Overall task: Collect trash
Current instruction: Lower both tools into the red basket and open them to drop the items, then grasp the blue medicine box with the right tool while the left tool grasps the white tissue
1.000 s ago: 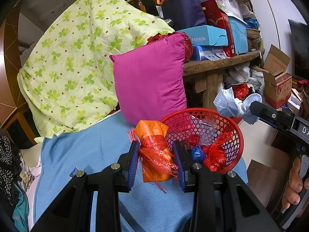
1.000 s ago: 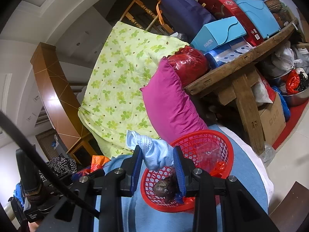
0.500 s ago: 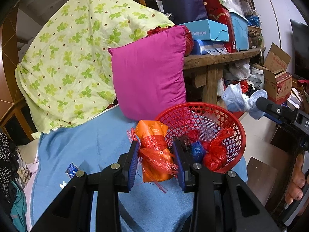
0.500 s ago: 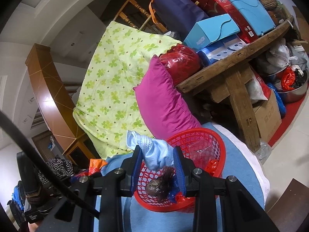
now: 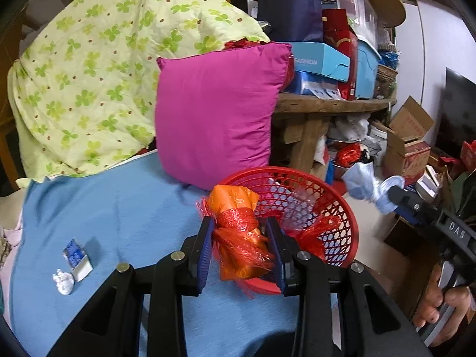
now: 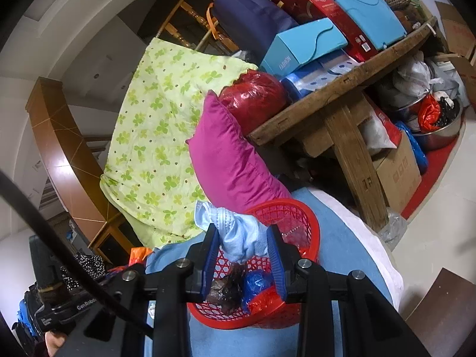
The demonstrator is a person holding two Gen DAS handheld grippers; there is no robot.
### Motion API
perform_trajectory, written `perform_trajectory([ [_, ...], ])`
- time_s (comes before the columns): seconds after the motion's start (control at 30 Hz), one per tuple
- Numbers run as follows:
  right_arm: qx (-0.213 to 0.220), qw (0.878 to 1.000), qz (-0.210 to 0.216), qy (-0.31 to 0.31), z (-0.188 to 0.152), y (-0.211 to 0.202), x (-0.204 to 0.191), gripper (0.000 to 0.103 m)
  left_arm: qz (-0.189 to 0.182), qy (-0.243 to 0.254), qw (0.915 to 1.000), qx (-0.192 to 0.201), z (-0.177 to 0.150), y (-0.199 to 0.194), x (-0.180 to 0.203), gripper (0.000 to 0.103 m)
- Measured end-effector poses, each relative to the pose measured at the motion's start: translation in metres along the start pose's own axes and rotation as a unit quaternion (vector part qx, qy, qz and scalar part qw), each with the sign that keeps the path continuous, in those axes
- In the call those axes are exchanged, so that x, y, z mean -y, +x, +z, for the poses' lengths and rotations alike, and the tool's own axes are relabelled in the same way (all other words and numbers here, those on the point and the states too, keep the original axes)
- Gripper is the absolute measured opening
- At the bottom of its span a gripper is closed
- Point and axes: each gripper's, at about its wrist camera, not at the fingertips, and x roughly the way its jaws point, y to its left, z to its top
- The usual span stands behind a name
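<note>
One round red plastic mesh basket (image 5: 342,217) sits on the blue cover. One magenta square cushion (image 5: 217,113) stands behind the basket. Two small scraps lie left of it: one blue-and-white carton (image 5: 76,258), one crumpled silver wad (image 5: 63,281).

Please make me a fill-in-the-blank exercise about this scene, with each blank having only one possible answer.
1. The left tongs grip an orange wrapper tangled in red ______ netting.
2. The right tongs hold a crumpled light ______ cloth.
3. The basket for the trash is ______ in colour.
4. A magenta ______ leans behind the basket.

Missing words: plastic; blue; red; pillow
</note>
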Motion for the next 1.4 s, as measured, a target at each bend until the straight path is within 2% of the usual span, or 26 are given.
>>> perform_trajectory([
  [0.23, -0.030, 1.000, 0.000, 0.001, -0.008, 0.019, 0.001, 0.037, -0.048, 0.007, 0.9988, -0.008, 0.003, 0.022, 0.011, 0.038],
  [0.27, -0.035, 0.999, -0.003, 0.004, -0.010, 0.023, 0.001, 0.037, -0.051, 0.007, 0.9986, -0.011, 0.003, 0.027, 0.012, 0.045],
  [0.3, -0.042, 0.999, -0.005, 0.008, -0.011, 0.027, 0.003, 0.038, -0.053, 0.005, 0.9985, -0.013, 0.003, 0.030, 0.012, 0.058],
  [0.37, -0.066, 0.998, -0.011, 0.020, -0.015, 0.039, 0.006, 0.040, -0.052, -0.004, 0.9985, -0.012, 0.001, 0.036, 0.009, 0.068],
  [0.4, -0.079, 0.996, -0.016, 0.031, -0.018, 0.044, 0.009, 0.055, -0.052, -0.006, 0.9986, -0.012, -0.001, 0.037, 0.007, 0.068],
  [0.43, -0.087, 0.995, -0.016, 0.044, -0.021, 0.048, 0.012, 0.063, -0.050, -0.007, 0.9986, -0.015, -0.005, 0.037, 0.004, 0.068],
  [0.5, -0.087, 0.995, -0.011, 0.053, -0.024, 0.050, 0.016, 0.065, -0.043, -0.008, 0.9989, -0.017, -0.010, 0.036, -0.003, 0.068],
  [0.77, -0.057, 0.998, -0.017, 0.028, -0.016, 0.037, 0.007, 0.065, 0.013, -0.055, 0.9980, -0.029, -0.046, 0.022, -0.069, 0.068],
  [0.9, -0.049, 0.999, -0.005, 0.003, -0.013, 0.033, -0.012, 0.065, 0.064, -0.069, 0.9951, -0.032, -0.071, 0.010, -0.111, 0.068],
  [1.0, -0.052, 0.998, 0.009, -0.028, -0.016, 0.037, -0.037, 0.065, 0.099, -0.094, 0.9899, -0.038, -0.093, 0.002, -0.150, 0.068],
  [1.2, -0.081, 0.993, 0.037, -0.079, -0.035, 0.060, -0.088, 0.065, 0.166, -0.163, 0.9720, -0.036, -0.124, -0.017, -0.230, 0.068],
  [1.4, -0.128, 0.982, 0.063, -0.126, -0.068, 0.098, -0.139, 0.065, 0.203, -0.202, 0.9578, -0.030, -0.146, -0.026, -0.279, 0.068],
])
